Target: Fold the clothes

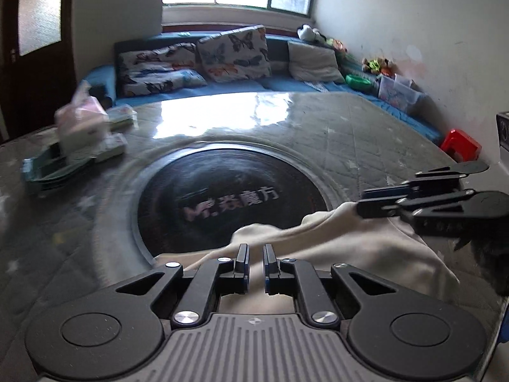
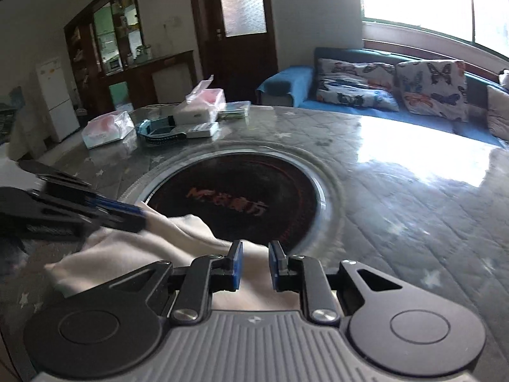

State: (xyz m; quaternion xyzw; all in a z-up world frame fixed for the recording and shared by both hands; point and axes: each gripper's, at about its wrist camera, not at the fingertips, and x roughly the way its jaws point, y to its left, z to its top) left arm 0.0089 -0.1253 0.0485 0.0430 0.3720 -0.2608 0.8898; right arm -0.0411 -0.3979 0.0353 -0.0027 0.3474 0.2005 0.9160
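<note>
A cream garment point(image 1: 350, 248) lies bunched at the near edge of the table, partly over the black round hotplate point(image 1: 232, 203). My left gripper point(image 1: 255, 256) sits over its near edge, jaws a narrow gap apart with cloth between and under them. In the right wrist view the same garment point(image 2: 133, 248) spreads left, and my right gripper point(image 2: 256, 254) hovers over its edge, jaws slightly apart. Each gripper shows in the other's view: the right gripper point(image 1: 361, 202) meets the cloth's far corner, the left gripper point(image 2: 140, 219) touches the cloth at left.
The table has a quilted grey cover under glass point(image 2: 397, 207). Tissue packs, boxes and a remote point(image 2: 191, 121) are piled at its far left; they also show in the left wrist view point(image 1: 82, 133). A blue sofa with butterfly cushions point(image 1: 235, 54) stands behind. A red stool point(image 1: 461, 143) is at right.
</note>
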